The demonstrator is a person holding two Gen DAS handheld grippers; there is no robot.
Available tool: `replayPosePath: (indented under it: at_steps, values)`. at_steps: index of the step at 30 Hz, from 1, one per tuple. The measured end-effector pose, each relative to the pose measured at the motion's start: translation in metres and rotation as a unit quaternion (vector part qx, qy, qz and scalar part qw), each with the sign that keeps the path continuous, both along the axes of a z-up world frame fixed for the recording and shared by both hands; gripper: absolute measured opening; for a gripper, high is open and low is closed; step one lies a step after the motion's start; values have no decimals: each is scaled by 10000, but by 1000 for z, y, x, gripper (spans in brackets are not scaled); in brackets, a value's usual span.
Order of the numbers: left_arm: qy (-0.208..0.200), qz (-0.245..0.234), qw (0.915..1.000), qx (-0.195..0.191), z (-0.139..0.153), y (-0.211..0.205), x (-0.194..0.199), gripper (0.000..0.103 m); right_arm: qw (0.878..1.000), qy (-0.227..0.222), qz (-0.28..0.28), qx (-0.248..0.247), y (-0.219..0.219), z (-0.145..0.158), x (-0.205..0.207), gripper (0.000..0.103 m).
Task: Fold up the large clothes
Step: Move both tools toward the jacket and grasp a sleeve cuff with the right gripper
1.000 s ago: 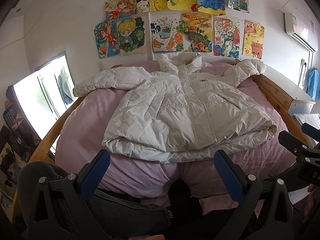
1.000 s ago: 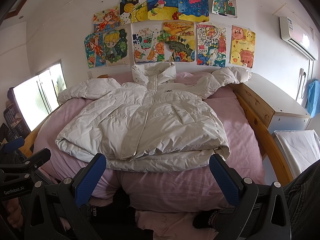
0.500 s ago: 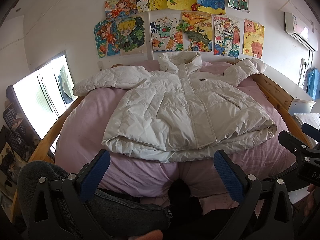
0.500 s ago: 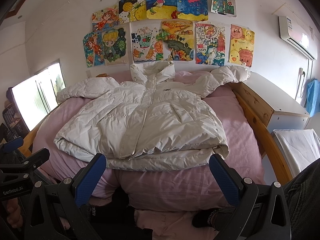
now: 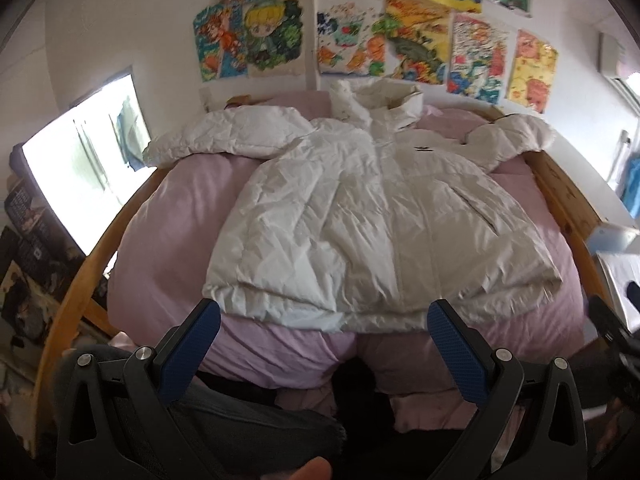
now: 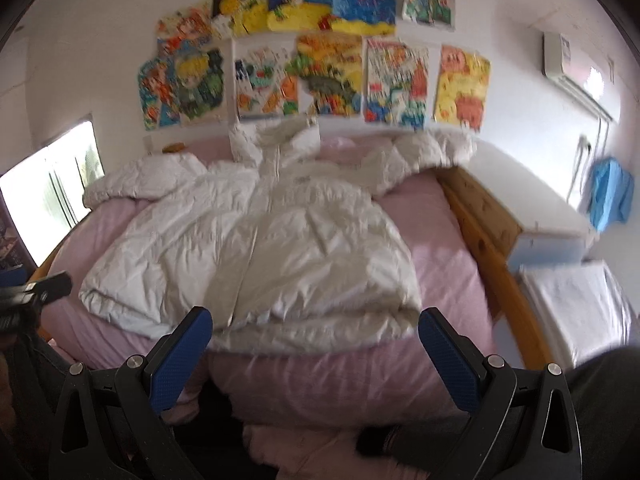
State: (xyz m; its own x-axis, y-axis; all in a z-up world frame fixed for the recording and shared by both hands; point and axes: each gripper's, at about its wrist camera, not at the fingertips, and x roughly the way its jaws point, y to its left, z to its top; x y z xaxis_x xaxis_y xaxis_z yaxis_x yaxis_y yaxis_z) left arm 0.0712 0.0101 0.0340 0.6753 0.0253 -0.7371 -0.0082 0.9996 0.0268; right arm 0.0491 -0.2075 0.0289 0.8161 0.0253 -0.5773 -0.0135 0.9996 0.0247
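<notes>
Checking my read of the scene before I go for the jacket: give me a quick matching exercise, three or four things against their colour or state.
Things:
1. puffer jacket
2. bed cover
3. left gripper
4. bed frame

Colour or state:
A. pink
B. open, holding nothing
C. wooden
D. white, spread out flat with both sleeves out to the sides

Pairs: 1-D, 2-A, 3-B, 4-C. The right gripper is likewise open.

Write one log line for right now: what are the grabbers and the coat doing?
left gripper: open | right gripper: open | white jacket: flat on pink bed, unfolded, untouched
</notes>
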Motion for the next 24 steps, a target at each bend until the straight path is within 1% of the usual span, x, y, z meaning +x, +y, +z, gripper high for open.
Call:
replayPosePath:
  at_steps: [2,4,7,9,11,12,14,17,19,21,24]
  values:
    - [37,37,10000,37,12,-3,22,102,9999,-125,-1,-54,-5,10,6,103]
    - [11,-38,10000,88,23,-9,41,102,9995,-297,73,-16,-13,22,16,103]
    - [-76,-312,9994,142,45,-23,73,102,9990,-387,207,72,-27,41,39,103]
    - [-120,-525,9984,175,61,-35,99,102,9980,-445,437,135,-38,54,59,103]
    - [-44,-740,9972,101,72,-46,125,102,9968,-371,680,205,-54,69,84,103]
    - [-18,-784,9969,81,75,-51,134,102,9960,-314,793,277,-64,77,98,103]
    - [-38,-812,9966,103,83,-64,163,102,9952,-246,838,434,-84,87,121,103]
    - [-192,-815,9959,335,90,-85,198,102,9945,-32,766,717,-126,100,164,103]
    - [-360,-863,9943,511,91,-99,219,102,9957,3,661,648,-151,104,188,103]
    - [-476,-914,9925,656,87,-110,239,102,9981,53,427,436,-175,104,217,103]
    - [-514,-1052,9908,676,73,-128,278,102,9991,43,136,392,-211,96,258,103]
